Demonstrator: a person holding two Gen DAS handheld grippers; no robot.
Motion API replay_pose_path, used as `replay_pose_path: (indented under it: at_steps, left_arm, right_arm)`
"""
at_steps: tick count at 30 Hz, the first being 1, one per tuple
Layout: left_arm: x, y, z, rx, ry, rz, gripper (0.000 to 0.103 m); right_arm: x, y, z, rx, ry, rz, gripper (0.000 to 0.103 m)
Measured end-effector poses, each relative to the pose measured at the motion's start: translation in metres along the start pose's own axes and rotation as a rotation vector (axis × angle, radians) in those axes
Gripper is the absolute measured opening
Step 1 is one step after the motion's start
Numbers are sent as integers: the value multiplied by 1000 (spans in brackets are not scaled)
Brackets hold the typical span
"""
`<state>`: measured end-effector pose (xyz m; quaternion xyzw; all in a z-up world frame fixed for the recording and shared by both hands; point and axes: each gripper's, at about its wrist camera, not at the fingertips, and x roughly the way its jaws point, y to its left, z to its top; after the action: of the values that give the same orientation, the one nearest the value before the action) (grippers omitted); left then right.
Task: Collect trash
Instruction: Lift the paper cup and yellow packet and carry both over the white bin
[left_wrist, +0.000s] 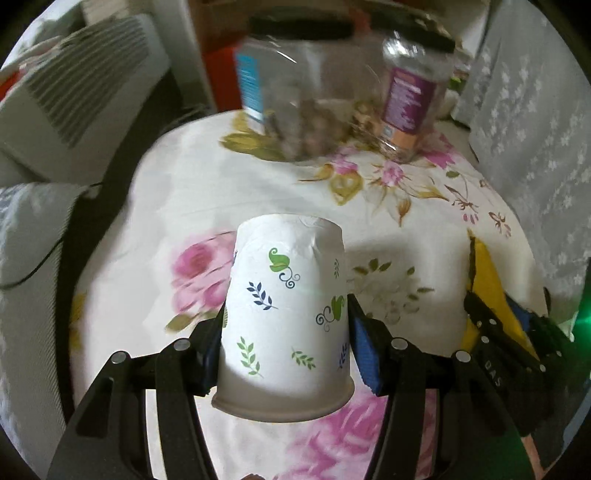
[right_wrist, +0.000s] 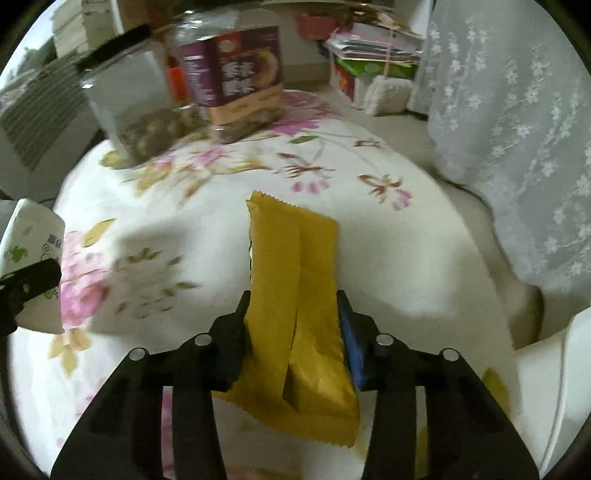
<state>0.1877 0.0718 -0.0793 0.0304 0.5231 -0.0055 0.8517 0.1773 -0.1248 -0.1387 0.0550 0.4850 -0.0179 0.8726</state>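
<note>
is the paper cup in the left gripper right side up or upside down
Upside down: the paper cup, held in the left gripper, has its rolled rim at the bottom and its closed base on top.

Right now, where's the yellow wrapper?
In the right wrist view the yellow wrapper is clamped in the right tool, above the floral tablecloth, right of the paper cup.

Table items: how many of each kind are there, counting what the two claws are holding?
Paper cup: 1, in the left gripper
Yellow wrapper: 1, in the right gripper
Clear jars: 2, a blue-labelled jar and a purple-labelled jar
Total: 4
</note>
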Motion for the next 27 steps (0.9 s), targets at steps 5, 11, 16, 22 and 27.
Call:
replay_pose_path:
  at_steps: [5,11,16,22,27]
  left_arm:
    - [-39,17,-26,-66,-64,6,57]
    - [-74,18,-52,-112,-126,13,57]
    - [-102,12,-70,-111,-206,39,57]
    - [-126,-5,-92,-93,-286,60,57]
    - [-145,-22,-111,-76,-354,76,57]
  right_arm:
    - [-26,3,-12,54,-6,147,39]
    - [-75,5,-20,32,-60,213,39]
    - [-123,3,-31,-14,-142,224,39]
    - [-171,-7,-51,-56,-233,222,39]
    - [-195,-22,-66,-54,-271,219,39]
